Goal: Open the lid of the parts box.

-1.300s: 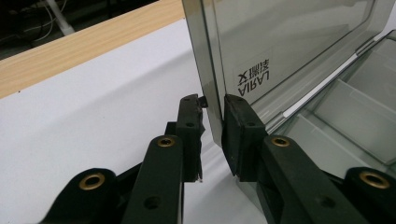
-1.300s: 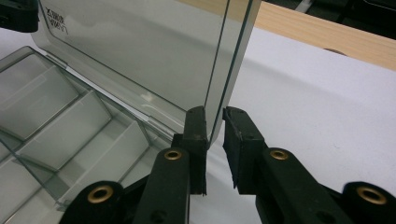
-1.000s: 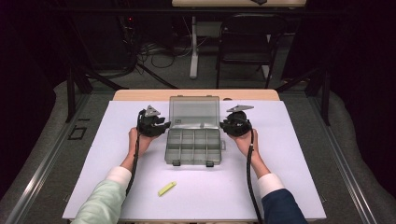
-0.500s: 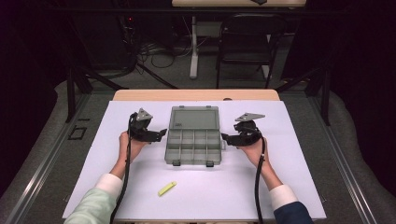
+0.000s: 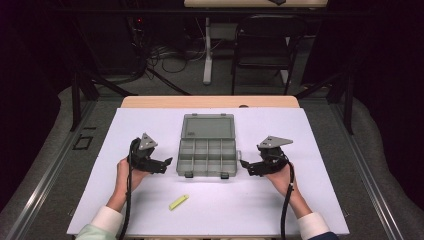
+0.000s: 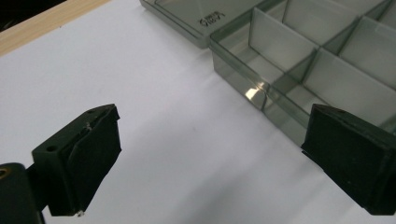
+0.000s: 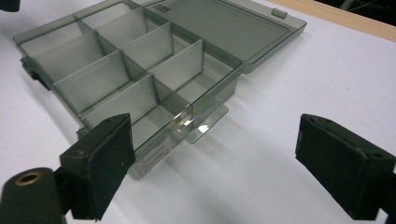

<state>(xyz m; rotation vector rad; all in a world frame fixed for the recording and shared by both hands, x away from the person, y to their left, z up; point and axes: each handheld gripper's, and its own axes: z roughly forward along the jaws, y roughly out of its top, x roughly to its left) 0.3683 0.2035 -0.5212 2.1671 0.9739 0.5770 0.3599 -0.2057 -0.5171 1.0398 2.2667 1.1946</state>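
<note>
Closest to the person, near the front edge of the white-topped bench [image 5: 320, 135], there's a small yellow-green stick-shaped piece [image 5: 178, 202] lying flat at a slant, on its own, a bit left of the middle and well apart from both hands.

Next up, the two hands. The left tongs [image 5: 167, 162] sit low over the bench just left of the box, pointing toward its left wall. In the left gripper view they're spread wide with nothing between them [image 6: 210, 158], just bare white surface, and the box's side wall runs right beside the jaw on the right of that view. Can't tell if it's actually touching.

The right tongs [image 5: 243, 163] mirror that on the other side, aimed at the box's right front corner. The right gripper view has them wide apart too and holding nothing [image 7: 215, 163], with the corner of the box and its little clear latch tab sitting just ahead of the gap.

Between the two is the smoky grey see-through plastic organiser box [image 5: 207, 157], in the middle of the bench. It's open, with thin dividers splitting the tray into two rows of compartments, all looking empty. Its lid [image 5: 208, 126] is folded back flat on the bench on the far side.

Behind that, a strip of wooden edge [image 5: 210, 101], then a dark folding chair [image 5: 262, 47] on the floor.
</note>
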